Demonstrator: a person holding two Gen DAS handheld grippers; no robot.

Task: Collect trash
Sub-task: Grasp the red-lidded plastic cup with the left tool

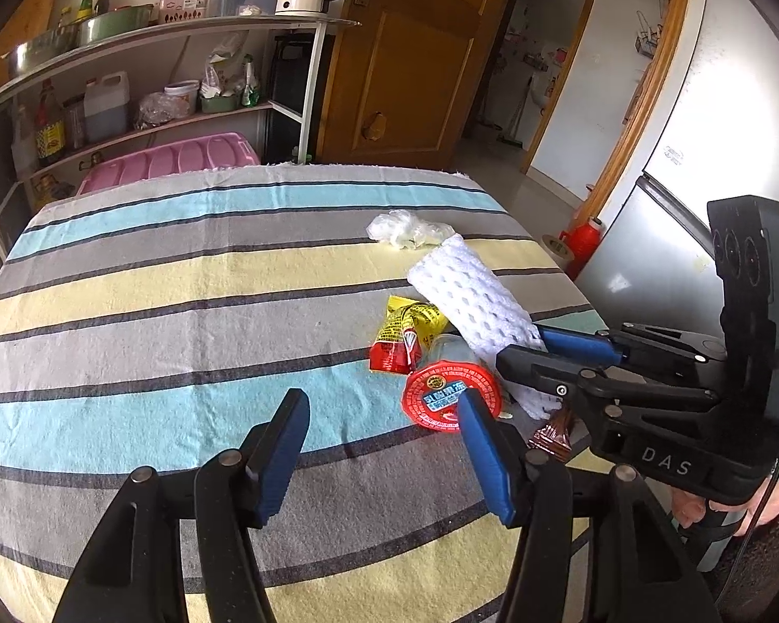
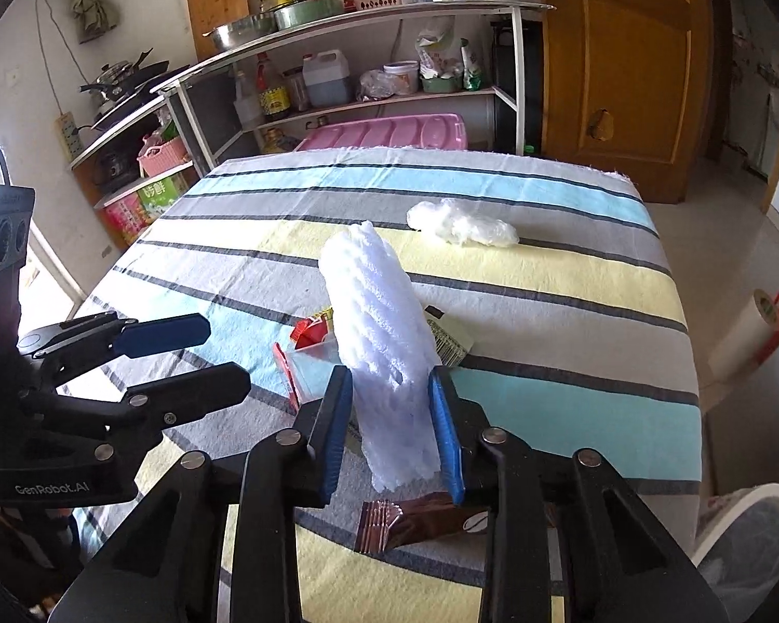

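Right tool (image 2: 392, 415): my two blue pads pinch the lower part of a white foam net sleeve (image 2: 376, 322), which stands tilted up and away from me between them, its upper end clear of the cloth. Left tool (image 1: 384, 446): spread wide, nothing between the pads, hovering over the striped cloth of the worktop (image 1: 156, 311) just on the near side of the trash pile. Pile sits toward the right edge of the worktop, on the near half. Contents seen from the left wrist view: a round red lid (image 1: 444, 397) with blue and white print, lying flat just beyond my right-hand pad of the left tool; a yellow and red snack wrapper (image 1: 405, 335) touching the lid on its far side; a brown foil packet (image 1: 550, 436) at the near right of the pile, directly under the right tool in the right wrist view. Whether the lid sits on a clear container I cannot tell. Crumpled clear plastic film (image 2: 462, 226) lies by itself farther back, on the yellow stripe near the far right corner, well apart from the pile.
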